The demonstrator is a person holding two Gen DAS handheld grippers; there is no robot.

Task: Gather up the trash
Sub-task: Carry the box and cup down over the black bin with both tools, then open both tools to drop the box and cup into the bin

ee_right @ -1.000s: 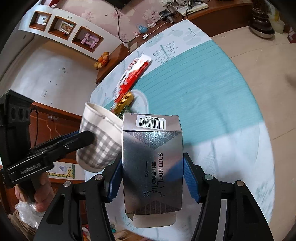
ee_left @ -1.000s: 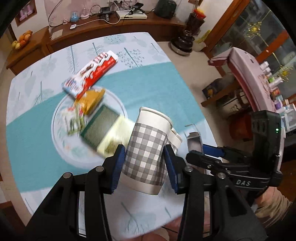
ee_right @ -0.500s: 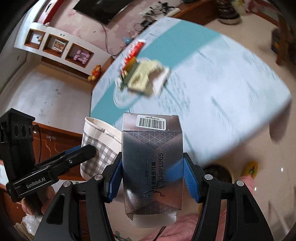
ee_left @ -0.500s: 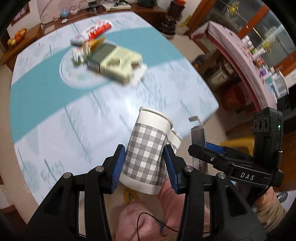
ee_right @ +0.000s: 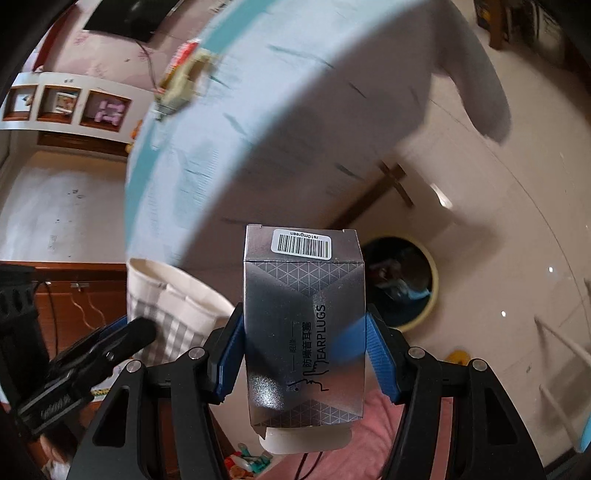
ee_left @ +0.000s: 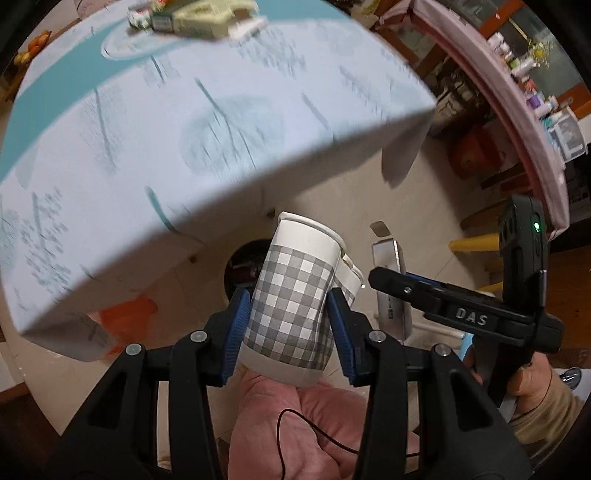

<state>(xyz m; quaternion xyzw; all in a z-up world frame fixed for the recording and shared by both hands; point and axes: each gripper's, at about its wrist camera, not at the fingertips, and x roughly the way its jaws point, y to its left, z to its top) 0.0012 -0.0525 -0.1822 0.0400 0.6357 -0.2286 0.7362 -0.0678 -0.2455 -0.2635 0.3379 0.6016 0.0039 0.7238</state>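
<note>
Left gripper (ee_left: 290, 325) has its jaws clamped on a checkered paper cup (ee_left: 295, 299), held off the edge of the surface (ee_left: 184, 129) above a round trash bin (ee_right: 410, 284) on the floor. Right gripper (ee_right: 304, 358) jaws squeeze a silver earplugs box (ee_right: 304, 325) just beside the cup.

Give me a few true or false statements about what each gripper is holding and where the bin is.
1. The left gripper grips a checkered paper cup. True.
2. The right gripper is empty. False: its jaws clamp a silver earplugs box.
3. The trash bin stands on the table. False: it sits on the floor beside the table.
4. Wrappers and boxes lie on the table. True.
</note>
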